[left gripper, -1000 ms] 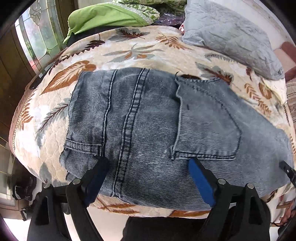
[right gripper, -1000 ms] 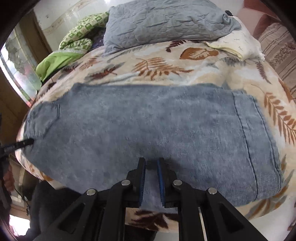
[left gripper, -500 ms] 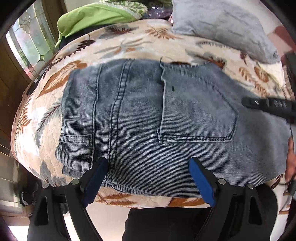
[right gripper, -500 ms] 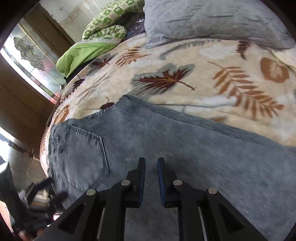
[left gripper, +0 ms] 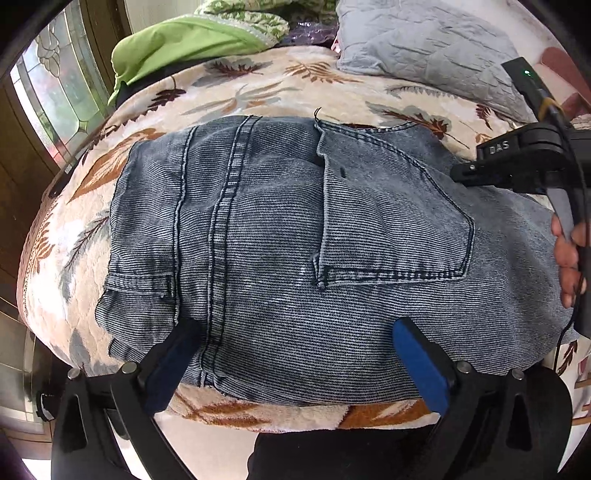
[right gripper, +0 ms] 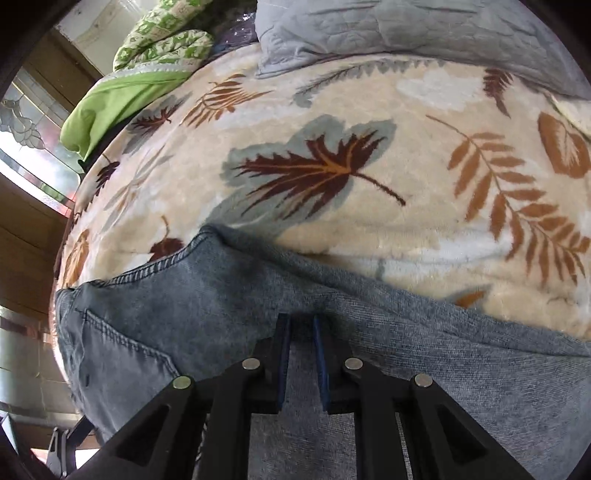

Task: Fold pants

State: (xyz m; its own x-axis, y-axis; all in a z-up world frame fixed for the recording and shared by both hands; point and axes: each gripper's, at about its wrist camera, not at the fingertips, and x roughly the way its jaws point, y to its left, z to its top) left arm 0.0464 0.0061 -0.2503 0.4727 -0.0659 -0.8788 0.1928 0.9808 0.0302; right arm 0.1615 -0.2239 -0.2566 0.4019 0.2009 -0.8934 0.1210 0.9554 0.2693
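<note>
Here the pants [left gripper: 295,240] lie lengthwise along the bed edge, waist before the released left hand-held gripper [left gripper: 295,354], while the right hand-held gripper [right gripper: 301,354] pinches the leg fabric farther along.

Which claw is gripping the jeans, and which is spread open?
The right claw pinches the jeans between nearly closed fingers; the left claw is spread wide.

The right gripper [right gripper: 301,334] sits low over the jeans [right gripper: 207,317], its blue pads [right gripper: 283,354] a narrow gap apart with denim bunched between them. From the gripper, the jeans run off to both sides over a leaf-print blanket [right gripper: 332,110]; a back pocket [right gripper: 110,354] lies to its left. Beyond the jeans, at the blanket's far edge, rest a grey pillow [right gripper: 388,29] and green bedding [right gripper: 122,96]. A window [right gripper: 26,129] shows left of the bedding.
</note>
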